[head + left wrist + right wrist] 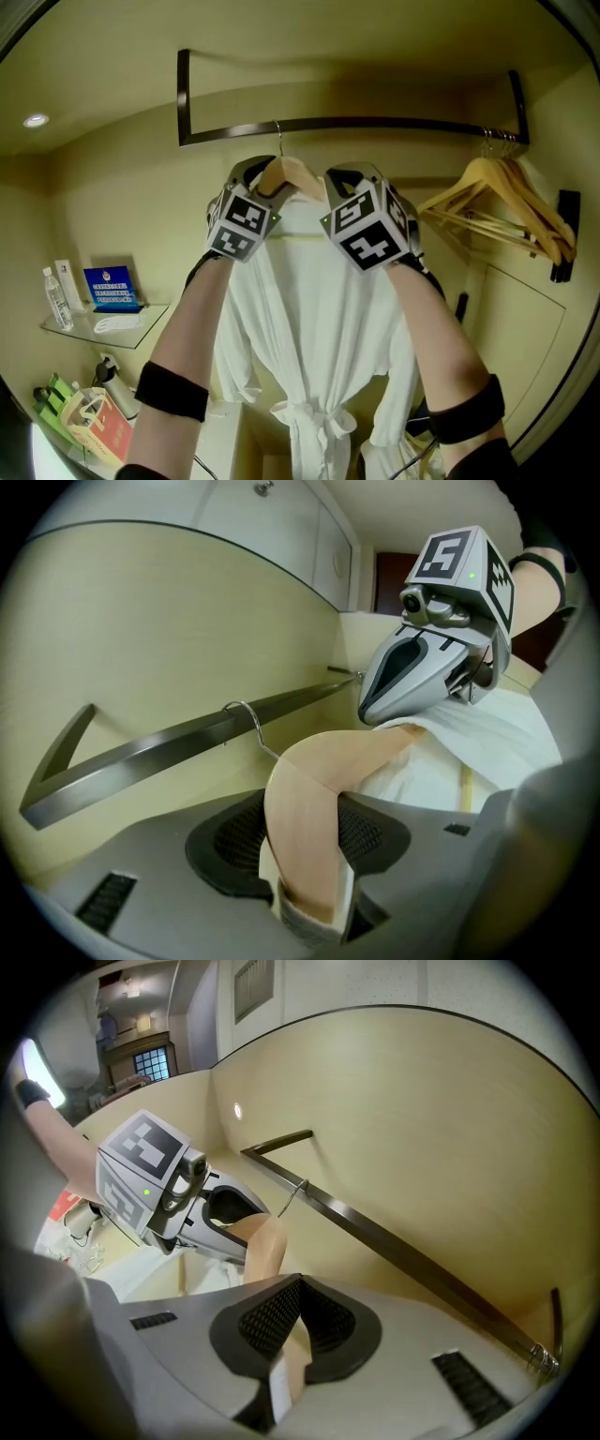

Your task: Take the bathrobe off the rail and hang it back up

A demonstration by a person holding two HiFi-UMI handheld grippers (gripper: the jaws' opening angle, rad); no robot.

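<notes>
At the far left, low on the closet wall, a glass shelf (150,314) carries a clear bottle (56,298) and a blue card (110,286) standing against the wall. Right of it and higher, the left gripper (265,183) is raised to the left shoulder of a wooden hanger (292,173). Its own view shows the broad wooden arm filling the space between the two jaws, with a fold of white cloth squeezed in beside the wood, so the gripper is clamped on the hanger. The hanger's wire hook (278,136) rises from its middle and meets the dark metal rail (394,123), which runs across the top of the closet. In the left gripper view the hook curls over the rail's edge. The white bathrobe (309,319) hangs from the hanger straight below and between the two grippers. Its collar lies just under them, its sleeves drop on either side, and its belt is knotted low at the front. The right gripper (339,183) holds the right shoulder of the same hanger, close beside the left one. Its jaws are drawn tight together on a thin edge of wood and cloth. Far to the right, several spare hangers (506,202) hang empty at the rail's right end, well apart from the bathrobe.
</notes>
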